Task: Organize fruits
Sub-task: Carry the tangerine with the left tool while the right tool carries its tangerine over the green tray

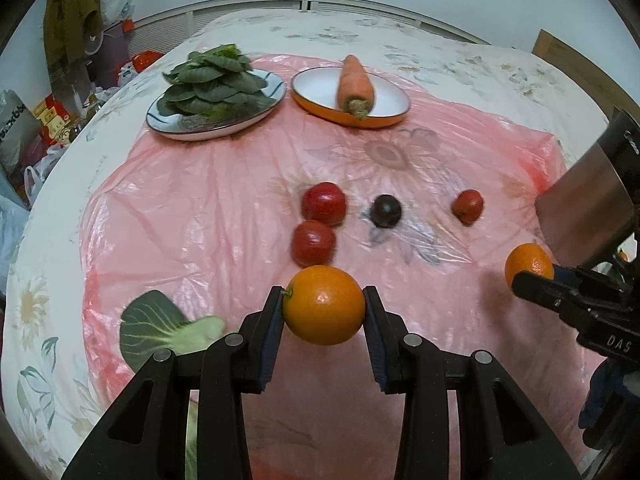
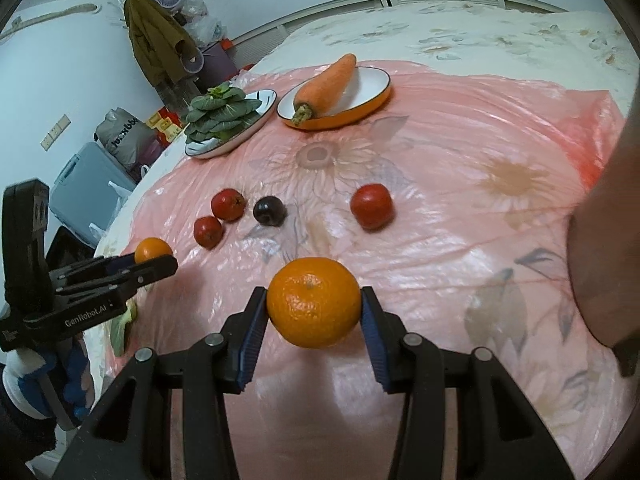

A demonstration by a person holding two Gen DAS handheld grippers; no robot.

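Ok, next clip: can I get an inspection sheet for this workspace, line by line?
Surface: pink plastic sheet over a floral cloth.
Job's things: three red fruits and one dark fruit on the sheet; two oranges held.
Clutter: carrot in an orange-rimmed dish; leafy greens on a plate; loose leaf near the sheet's edge.
Grippers: left gripper shut on an orange; right gripper shut on a second orange.
Cables: nothing seen.
Surroundings: hanging coat, bags and boxes.
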